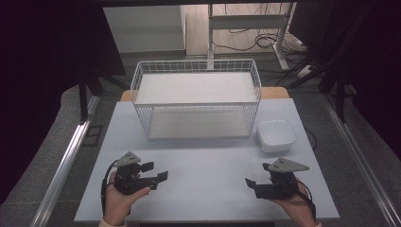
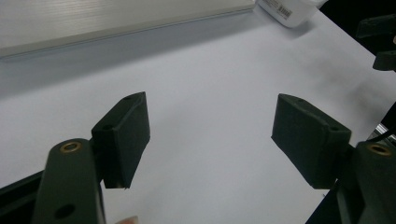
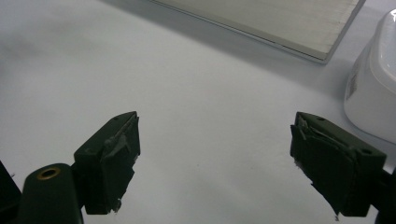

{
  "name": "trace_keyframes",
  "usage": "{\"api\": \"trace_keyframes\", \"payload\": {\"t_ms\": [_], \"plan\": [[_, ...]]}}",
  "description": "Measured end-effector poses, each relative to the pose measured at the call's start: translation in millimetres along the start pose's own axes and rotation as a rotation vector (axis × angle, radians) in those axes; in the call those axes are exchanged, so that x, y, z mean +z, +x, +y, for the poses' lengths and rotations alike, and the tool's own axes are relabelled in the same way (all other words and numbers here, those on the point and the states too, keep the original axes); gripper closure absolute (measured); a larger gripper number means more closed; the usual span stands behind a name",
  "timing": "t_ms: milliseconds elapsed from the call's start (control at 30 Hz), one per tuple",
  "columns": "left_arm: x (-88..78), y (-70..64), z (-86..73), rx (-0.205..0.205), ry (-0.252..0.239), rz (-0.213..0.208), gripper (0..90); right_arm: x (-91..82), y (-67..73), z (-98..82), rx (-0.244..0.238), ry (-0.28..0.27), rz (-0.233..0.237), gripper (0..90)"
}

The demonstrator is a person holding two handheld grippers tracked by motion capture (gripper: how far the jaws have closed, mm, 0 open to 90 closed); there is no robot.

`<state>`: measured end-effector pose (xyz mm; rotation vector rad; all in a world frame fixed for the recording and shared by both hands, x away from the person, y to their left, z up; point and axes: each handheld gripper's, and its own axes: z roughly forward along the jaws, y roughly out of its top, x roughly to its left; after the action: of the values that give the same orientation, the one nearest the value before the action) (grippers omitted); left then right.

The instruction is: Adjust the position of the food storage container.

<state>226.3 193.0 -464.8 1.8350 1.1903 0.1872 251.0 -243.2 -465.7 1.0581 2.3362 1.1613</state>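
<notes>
Grippers both released, empty, hovering near bench [image 1: 203,161] edge: left gripper [image 1: 158,171], right gripper [image 1: 249,182]. White tub [image 1: 276,135] far-right, nearer right gripper; wire basket [image 1: 196,97] far centre.

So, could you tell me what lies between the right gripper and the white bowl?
Nothing: in the high view only bare table separates the open right gripper from the white bowl; the right gripper view shows the same.

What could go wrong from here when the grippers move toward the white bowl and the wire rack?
The white bowl sits close beside the wire rack, so the right gripper may knock the rack when it reaches. The bowl looks smooth and wide, so the open jaws may slip on its rim.
</notes>
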Motion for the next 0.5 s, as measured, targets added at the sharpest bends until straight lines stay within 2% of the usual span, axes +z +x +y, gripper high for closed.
{"api": "trace_keyframes", "payload": {"t_ms": [333, 500], "plan": [[1.5, 1.6, 1.3, 0.003, 0.001, 0.002, 26.7, -0.3, -6.4, -6.6, 0.014, 0.022, -0.029, 15.8], [2.3, 1.1, 2.6, 0.006, 0.001, -0.007, 26.7, -1.3, -4.9, -6.4, 0.041, 0.02, -0.021, 17.3]]}}
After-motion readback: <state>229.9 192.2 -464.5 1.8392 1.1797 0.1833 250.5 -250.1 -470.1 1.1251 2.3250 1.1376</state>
